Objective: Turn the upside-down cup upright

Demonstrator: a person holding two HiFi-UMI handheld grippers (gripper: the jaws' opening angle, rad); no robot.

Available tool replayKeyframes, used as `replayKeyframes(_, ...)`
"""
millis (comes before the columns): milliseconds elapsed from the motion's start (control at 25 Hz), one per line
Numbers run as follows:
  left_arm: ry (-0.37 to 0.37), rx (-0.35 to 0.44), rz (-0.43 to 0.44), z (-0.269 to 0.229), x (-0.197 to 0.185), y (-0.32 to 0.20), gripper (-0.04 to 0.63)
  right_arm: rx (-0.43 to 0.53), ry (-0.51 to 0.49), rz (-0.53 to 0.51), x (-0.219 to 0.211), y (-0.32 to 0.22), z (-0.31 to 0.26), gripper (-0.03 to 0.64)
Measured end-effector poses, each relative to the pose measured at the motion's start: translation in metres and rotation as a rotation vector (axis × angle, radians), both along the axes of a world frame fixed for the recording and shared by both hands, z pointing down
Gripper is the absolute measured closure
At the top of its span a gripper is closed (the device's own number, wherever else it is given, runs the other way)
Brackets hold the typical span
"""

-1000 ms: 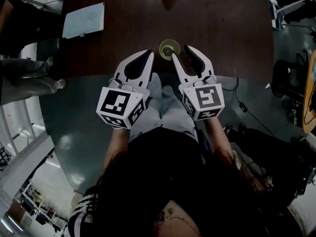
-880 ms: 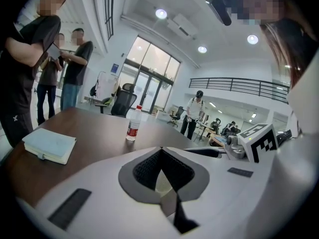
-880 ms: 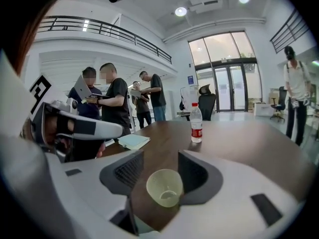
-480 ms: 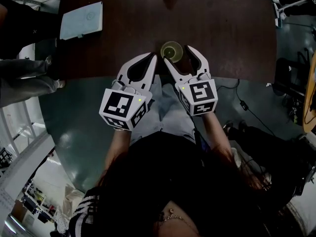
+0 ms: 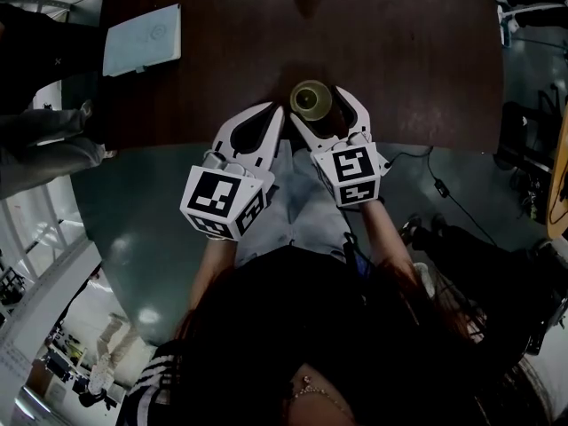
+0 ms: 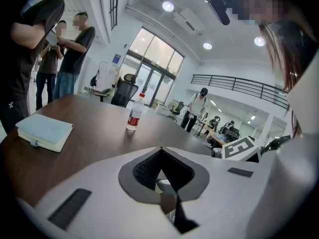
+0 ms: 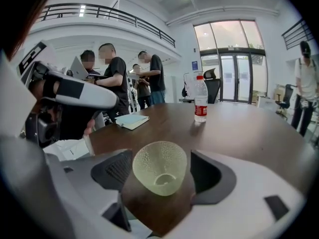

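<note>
Right gripper (image 5: 315,104): fingers (image 7: 215,176) have just been opening and now stand spread wide, released. The cup (image 7: 159,167) stands between them, with both pads clear of its wall.

Left gripper (image 6: 160,151): fingers clenched on nothing, just left of the right fingers.

The cup reads as already mouth-up, its narrow base on the counter (image 5: 399,51).

Step in hand, as judged: withdraw. Draw the right fingers straight back, spread and level, so neither pad clips the wall. So light a cup would probably tip easily.

Cup: pale yellow-green, translucent, dimpled wall, flaring to a wide rim.
</note>
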State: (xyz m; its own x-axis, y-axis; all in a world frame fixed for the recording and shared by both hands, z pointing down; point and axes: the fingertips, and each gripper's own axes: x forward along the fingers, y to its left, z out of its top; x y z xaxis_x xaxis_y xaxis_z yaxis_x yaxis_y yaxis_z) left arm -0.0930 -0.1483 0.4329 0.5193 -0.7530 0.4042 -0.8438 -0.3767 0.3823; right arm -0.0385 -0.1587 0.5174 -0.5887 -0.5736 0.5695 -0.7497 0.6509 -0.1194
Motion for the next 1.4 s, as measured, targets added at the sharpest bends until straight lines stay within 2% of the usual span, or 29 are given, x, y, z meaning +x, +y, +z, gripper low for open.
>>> replayKeyframes(280, -0.005, -0.019, -0.006, 0.01, 0.0, -0.001, 0.594, 0.012, 0.035, -0.016, -0.001, 0.003, 0.014, 0.258)
replayKeyframes(560, -0.013, -0.04, -0.019, 0.017, -0.001, 0.001, 0.594, 0.084, 0.087, -0.028, -0.003, -0.001, 0.016, 0.255)
replayKeyframes(1080, -0.018, -0.047, -0.027, 0.012, -0.009, 0.013, 0.594, 0.117, 0.074, 0.003, -0.007, 0.001, 0.005, 0.256)
replayKeyframes(1400, -0.013, -0.025, -0.035, 0.009, -0.012, 0.011, 0.594, 0.107, 0.008, 0.041, 0.001, -0.007, -0.009, 0.256)
